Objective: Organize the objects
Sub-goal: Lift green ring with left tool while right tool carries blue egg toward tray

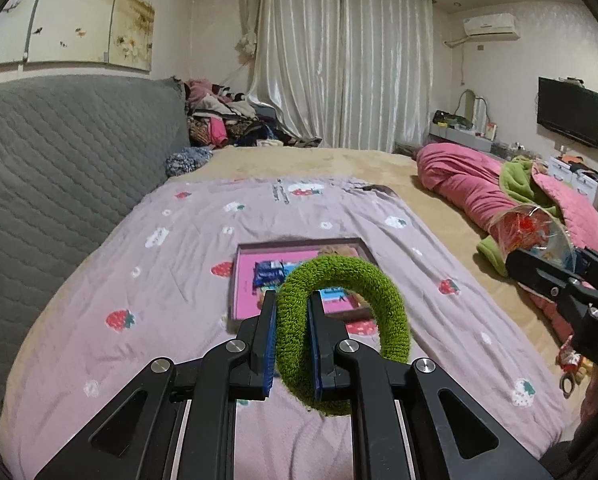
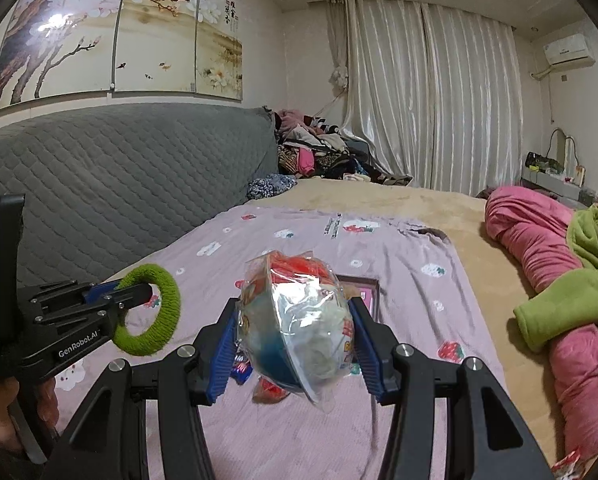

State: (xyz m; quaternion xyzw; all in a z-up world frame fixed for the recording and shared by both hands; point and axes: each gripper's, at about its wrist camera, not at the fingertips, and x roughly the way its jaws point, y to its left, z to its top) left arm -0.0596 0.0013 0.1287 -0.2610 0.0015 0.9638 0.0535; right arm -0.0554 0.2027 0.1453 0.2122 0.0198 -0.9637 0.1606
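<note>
Left gripper casing reads "GenRobot.AI"

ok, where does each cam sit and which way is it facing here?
Left wrist: rides the left gripper, looking along its jaws across the bed toward the curtains; jaws clamp a green fuzzy ring above the pink tray; the right gripper shows at right.
Right wrist: rides the right gripper, facing the same way from further right; jaws hold a clear bagged toy; the left gripper and a hand show at left.
Shared: strawberry sheet, tray, ring, bagged toy, grey headboard, curtains.
</note>
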